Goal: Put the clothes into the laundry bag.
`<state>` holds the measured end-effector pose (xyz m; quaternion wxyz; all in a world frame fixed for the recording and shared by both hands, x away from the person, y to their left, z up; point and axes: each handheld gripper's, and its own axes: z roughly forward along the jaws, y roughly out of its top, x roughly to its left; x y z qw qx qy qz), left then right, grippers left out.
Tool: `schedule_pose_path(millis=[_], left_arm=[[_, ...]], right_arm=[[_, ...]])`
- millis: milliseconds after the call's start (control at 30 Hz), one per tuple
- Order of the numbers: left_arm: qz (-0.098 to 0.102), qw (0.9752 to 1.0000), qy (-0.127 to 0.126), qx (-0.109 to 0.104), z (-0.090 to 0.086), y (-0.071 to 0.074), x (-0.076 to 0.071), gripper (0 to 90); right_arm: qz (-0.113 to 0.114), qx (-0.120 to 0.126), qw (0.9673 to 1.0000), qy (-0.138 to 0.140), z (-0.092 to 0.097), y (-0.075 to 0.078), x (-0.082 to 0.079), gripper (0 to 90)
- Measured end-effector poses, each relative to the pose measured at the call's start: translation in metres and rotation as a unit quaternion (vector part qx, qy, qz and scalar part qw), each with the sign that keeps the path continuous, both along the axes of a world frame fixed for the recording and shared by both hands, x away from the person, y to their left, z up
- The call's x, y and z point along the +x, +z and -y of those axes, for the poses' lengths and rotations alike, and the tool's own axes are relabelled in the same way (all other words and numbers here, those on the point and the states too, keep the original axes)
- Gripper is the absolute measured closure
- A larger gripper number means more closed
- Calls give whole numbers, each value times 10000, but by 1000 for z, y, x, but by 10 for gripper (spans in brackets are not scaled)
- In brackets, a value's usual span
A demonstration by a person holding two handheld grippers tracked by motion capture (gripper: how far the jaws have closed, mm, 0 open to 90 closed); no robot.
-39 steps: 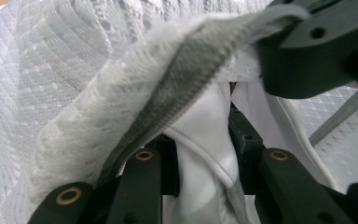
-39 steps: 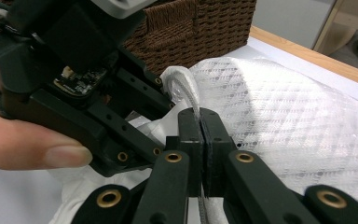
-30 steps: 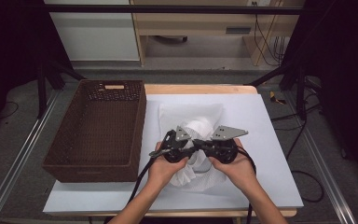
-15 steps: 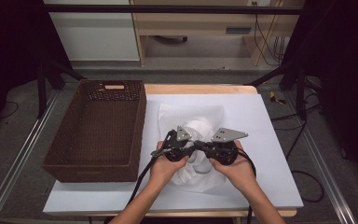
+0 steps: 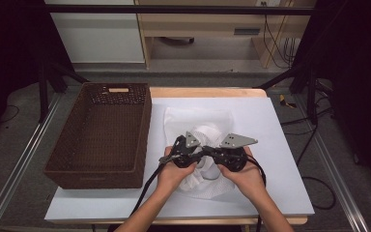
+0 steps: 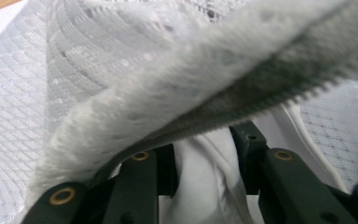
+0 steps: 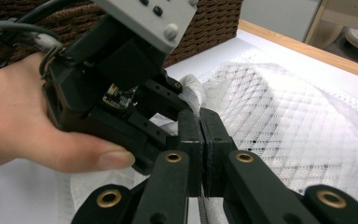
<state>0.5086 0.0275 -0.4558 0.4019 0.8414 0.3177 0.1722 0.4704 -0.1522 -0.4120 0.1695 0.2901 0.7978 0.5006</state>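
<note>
A white mesh garment [image 5: 200,121] lies crumpled on the white board. Both hands meet over its near half, and the grippers point at each other. My left gripper [image 5: 199,155] has a bunched fold of the garment [image 6: 121,70] filling the gap between its jaws [image 6: 205,140]. Those jaws have just been opening slightly, with the cloth still between them. A ribbed hem stretches across the left gripper view. My right gripper [image 5: 212,152] is shut [image 7: 200,116], pinching a thin edge of the garment [image 7: 284,121]. The other hand [image 7: 23,126] holds its gripper just beyond the right gripper's fingertips.
A dark brown wicker basket [image 5: 142,135] stands at the left of the board, with its wall [image 7: 209,23] close behind the hands. The white board [image 5: 265,125] has bare room to the right of the garment. A wooden table edge [image 7: 307,51] runs beyond the board.
</note>
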Motion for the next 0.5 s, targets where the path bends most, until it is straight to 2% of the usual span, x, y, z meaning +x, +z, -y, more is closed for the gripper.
schedule_pose_path(millis=[167, 333, 500], left_arm=[[208, 9998, -22, 5, 2, 1, -4, 565], [437, 9988, -94, -223, 0, 7, -11, 465], [577, 9976, -209, -321, -6, 15, -22, 412]], right_arm=[[-17, 49, 10000, -41, 1, -2, 2, 891], [-57, 67, 9999, -87, 5, -5, 4, 891], [-41, 157, 9998, -152, 9, -2, 4, 891]])
